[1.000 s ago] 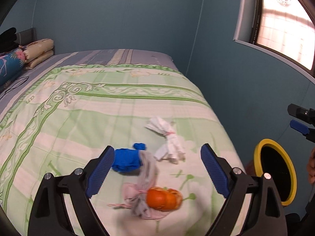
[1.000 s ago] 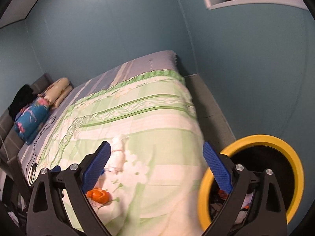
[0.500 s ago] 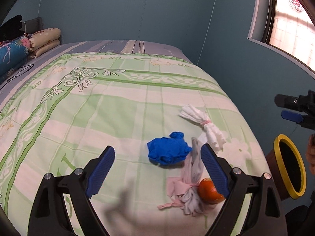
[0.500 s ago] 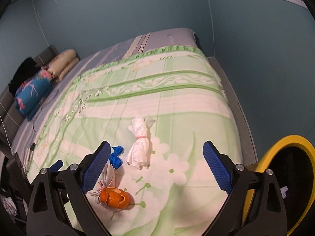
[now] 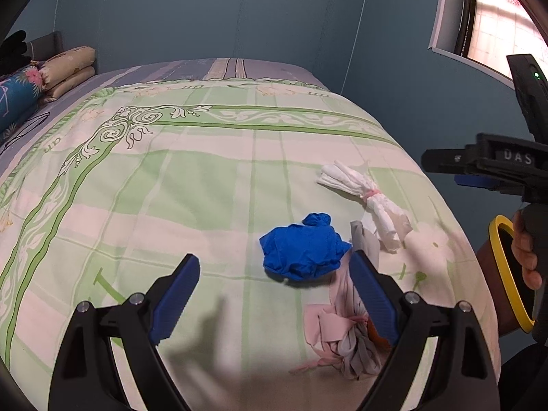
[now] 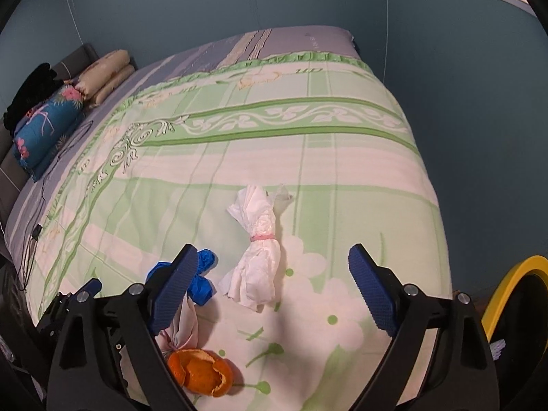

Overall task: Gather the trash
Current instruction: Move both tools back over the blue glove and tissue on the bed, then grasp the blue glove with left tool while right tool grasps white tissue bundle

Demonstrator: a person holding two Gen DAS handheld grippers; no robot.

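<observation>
Fingers (image 6: 371,299) of the right gripper (image 6: 274,291), spread but narrowing with nothing gripped, have swung from the yellow-rimmed bin (image 6: 513,303) to frame the tied tissue bundle (image 6: 257,257) on the bed (image 6: 342,164); the left gripper (image 5: 274,301), also spread and empty, has closed on the blue glove (image 5: 303,251).

Green-and-cream floral quilt (image 6: 342,157); blue glove (image 5: 303,251), white tissue (image 6: 258,257), orange peel (image 6: 200,371); yellow-rimmed bin (image 6: 507,287) right of the tongs.

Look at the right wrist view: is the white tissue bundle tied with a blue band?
No, the band around the middle of the white tissue bundle is pink, not blue.
</observation>
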